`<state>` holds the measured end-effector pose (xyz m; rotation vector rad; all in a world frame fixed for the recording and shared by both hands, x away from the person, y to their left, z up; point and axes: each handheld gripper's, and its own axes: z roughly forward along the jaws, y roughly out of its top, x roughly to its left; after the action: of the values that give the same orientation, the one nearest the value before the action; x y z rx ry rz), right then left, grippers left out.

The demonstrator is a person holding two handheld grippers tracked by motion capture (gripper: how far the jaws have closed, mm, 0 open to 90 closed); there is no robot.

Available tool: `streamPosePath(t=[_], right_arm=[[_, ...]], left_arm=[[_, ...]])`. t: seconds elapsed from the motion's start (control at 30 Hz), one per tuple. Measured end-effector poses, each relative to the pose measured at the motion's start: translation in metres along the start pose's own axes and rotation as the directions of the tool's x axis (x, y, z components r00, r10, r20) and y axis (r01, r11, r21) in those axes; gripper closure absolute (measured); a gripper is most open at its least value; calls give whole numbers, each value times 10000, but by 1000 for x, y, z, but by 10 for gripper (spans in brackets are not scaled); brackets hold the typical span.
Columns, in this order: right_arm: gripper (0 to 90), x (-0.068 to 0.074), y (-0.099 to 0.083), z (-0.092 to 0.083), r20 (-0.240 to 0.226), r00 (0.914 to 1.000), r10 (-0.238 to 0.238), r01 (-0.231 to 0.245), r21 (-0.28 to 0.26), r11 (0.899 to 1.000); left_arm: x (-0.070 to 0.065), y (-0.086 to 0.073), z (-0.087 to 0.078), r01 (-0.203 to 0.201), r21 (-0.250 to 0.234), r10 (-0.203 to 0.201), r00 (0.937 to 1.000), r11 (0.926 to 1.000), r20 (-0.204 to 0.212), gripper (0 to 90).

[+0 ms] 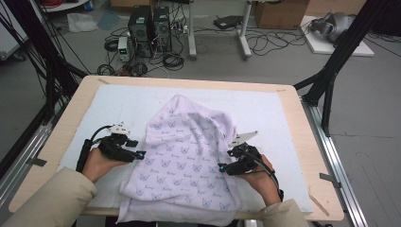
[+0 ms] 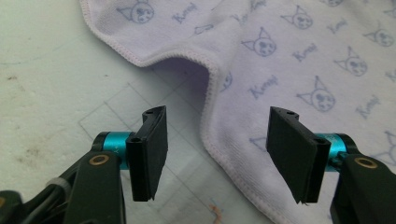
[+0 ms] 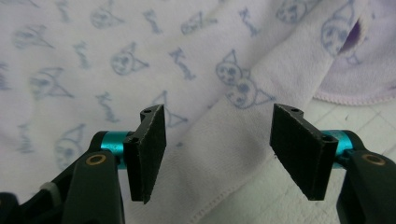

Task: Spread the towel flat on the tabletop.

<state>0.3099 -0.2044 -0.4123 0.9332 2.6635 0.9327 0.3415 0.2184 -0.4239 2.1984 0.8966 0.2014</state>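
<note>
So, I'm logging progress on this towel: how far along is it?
Early. The towel lies rumpled, unfolded, on the white mat. Left gripper and right gripper hang open over its side hems, gripping nothing. Grasping and folding remain.

cloth: pale lilac terry towel (image 1: 187, 156) printed with small blue cat faces and script words
state: rumpled, one layer folded over, stitched hem showing
place: table centre, its 6 o'clock edge drooping over the near rim
</note>
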Motion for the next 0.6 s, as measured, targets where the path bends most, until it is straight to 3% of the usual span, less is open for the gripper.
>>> streamPosePath(t=[0.13, 0.2, 0.23, 0.27, 0.3, 0.37, 0.43, 0.47, 0.5, 0.53, 0.57, 0.6], right_arm=[[445, -1, 1, 9, 251, 9997, 24, -39, 584, 9983], [647, -1, 2, 12, 353, 9994, 55, -80, 704, 9975], [785, -3, 3, 13, 280, 9994, 225, -248, 830, 9962], [835, -4, 4, 14, 219, 9989, 405, -423, 878, 9952], [835, -4, 4, 14, 219, 9989, 405, -423, 878, 9952], [869, -8, 4, 13, 102, 9977, 663, -670, 924, 9935], [880, -9, 5, 12, 213, 9979, 618, -635, 909, 9938], [880, -9, 5, 12, 213, 9979, 618, -635, 909, 9938], [881, -9, 5, 12, 251, 9978, 612, -631, 857, 9943], [882, -11, 4, 10, 102, 9978, 661, -667, 701, 9953], [883, -13, 4, 4, -186, 9977, 647, -644, 176, 9978], [883, -13, 4, 4, -186, 9977, 647, -644, 176, 9978]], left_arm=[[1, 2, 8, -133, 162, 134, 9999, 9998, -56, 407], [0, 2, 10, -330, 210, 332, 9994, 9992, -103, 445], [-2, 3, 12, -377, 263, 379, 9992, 9989, -94, 518], [-2, 3, 13, -468, 318, 469, 9989, 9984, -35, 553], [-4, 3, 14, -545, 386, 549, 9985, 9978, -82, 553], [-6, 3, 16, -683, 479, 688, 9976, 9965, -74, 683], [-7, 5, 17, -824, 507, 829, 9965, 9953, -73, 803], [-7, 5, 17, -736, 543, 737, 9973, 9958, 2, 803], [-8, 7, 16, -735, 540, 740, 9972, 9958, -67, 861], [-9, 8, 15, -770, 501, 770, 9970, 9958, 16, 873], [-11, 10, 11, -895, 290, 888, 9957, 9956, 267, 879], [-11, 10, 11, -895, 290, 888, 9957, 9956, 267, 880]])
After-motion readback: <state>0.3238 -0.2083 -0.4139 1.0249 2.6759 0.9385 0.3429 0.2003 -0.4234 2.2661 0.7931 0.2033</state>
